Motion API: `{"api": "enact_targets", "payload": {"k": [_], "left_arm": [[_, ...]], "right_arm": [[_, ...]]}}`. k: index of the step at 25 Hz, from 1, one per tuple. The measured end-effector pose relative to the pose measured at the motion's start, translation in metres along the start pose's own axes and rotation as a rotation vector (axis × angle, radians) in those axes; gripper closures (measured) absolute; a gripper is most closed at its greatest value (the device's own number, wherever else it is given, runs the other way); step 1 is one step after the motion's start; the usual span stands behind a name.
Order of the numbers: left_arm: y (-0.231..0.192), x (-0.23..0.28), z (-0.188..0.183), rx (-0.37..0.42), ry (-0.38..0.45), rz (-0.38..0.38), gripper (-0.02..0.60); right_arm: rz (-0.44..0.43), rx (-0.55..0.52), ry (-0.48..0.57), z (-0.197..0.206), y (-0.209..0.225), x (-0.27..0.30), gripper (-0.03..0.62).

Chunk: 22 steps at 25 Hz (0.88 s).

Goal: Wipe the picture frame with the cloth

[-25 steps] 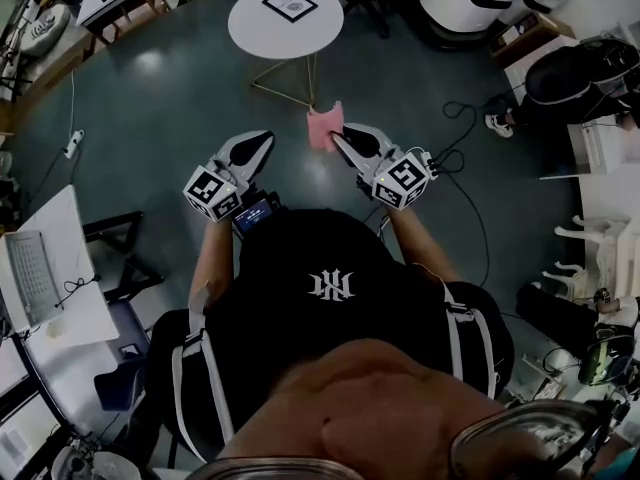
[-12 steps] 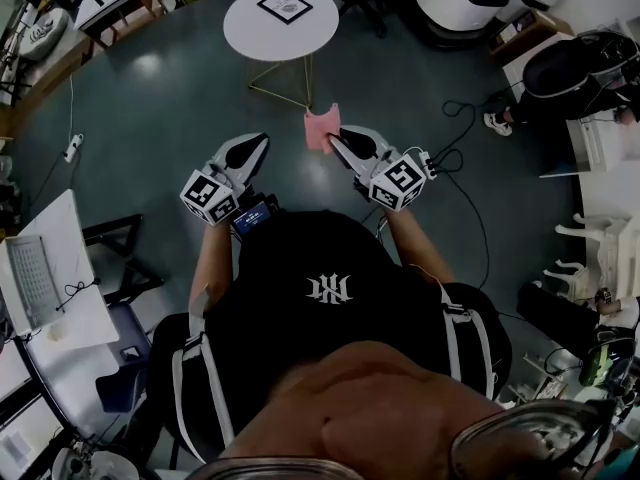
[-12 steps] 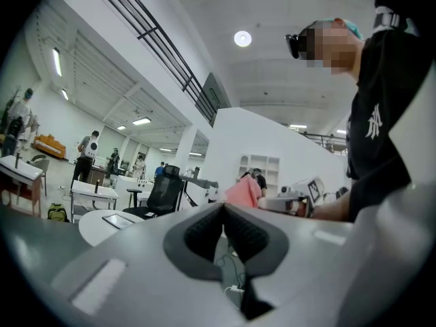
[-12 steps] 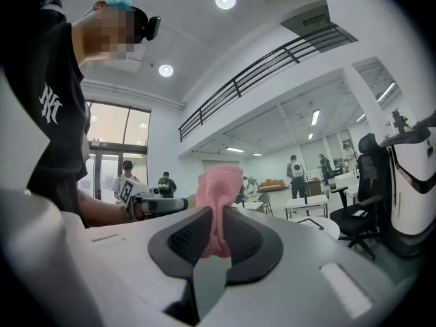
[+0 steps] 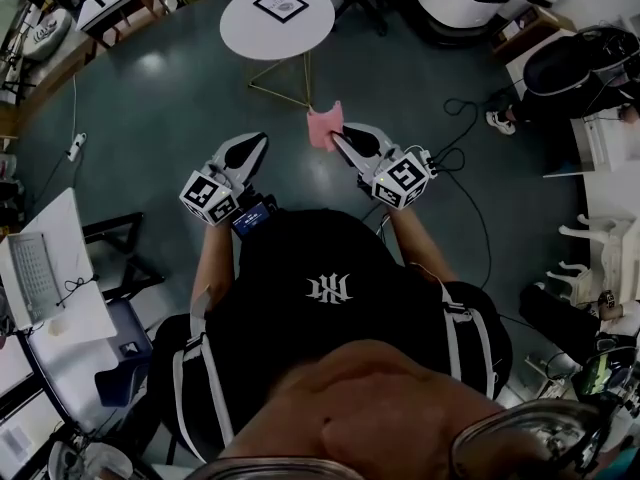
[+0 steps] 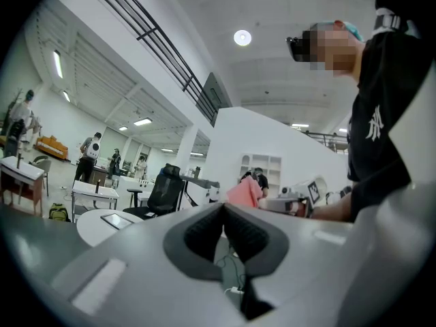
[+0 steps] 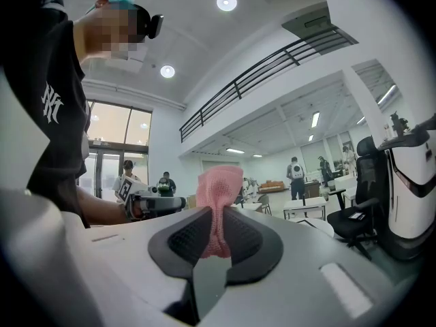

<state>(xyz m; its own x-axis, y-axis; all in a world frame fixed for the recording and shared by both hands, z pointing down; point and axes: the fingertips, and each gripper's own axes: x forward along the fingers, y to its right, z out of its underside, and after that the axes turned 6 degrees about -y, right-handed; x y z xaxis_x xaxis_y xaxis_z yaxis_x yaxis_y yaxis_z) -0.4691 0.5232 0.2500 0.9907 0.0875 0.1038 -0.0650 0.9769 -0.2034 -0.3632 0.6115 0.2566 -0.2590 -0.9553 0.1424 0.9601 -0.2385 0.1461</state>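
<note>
Right gripper (image 7: 216,213) is clamping the pink cloth (image 7: 219,182); its jaws are closing on the lower part while the rest is standing up above them. Left gripper (image 6: 223,208) is holding nothing, its jaws meeting at the tips. Both are hovering side by side, apart from each other, in front of the person (image 5: 320,288) and above the floor (image 5: 150,98). Frame (image 5: 280,3) is lying flat on the round white table (image 5: 250,33), well ahead of both grippers and clear of the cloth.
</note>
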Motion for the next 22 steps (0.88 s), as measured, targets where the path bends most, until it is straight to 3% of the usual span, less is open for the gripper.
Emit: {"api": "enact_targets", "payload": {"k": [13,22], "left_arm": [[0.028,0.016,0.006,-0.022,-0.001,-0.036,0.578],[0.011,0.022,0.015,-0.034,-0.029,-0.038,0.578]], "right_arm": [[-0.021,0.027,0.000,0.017,0.016,-0.033,0.543],[-0.025,0.036,-0.005,0.022,0.023,-0.017,0.543]]}}
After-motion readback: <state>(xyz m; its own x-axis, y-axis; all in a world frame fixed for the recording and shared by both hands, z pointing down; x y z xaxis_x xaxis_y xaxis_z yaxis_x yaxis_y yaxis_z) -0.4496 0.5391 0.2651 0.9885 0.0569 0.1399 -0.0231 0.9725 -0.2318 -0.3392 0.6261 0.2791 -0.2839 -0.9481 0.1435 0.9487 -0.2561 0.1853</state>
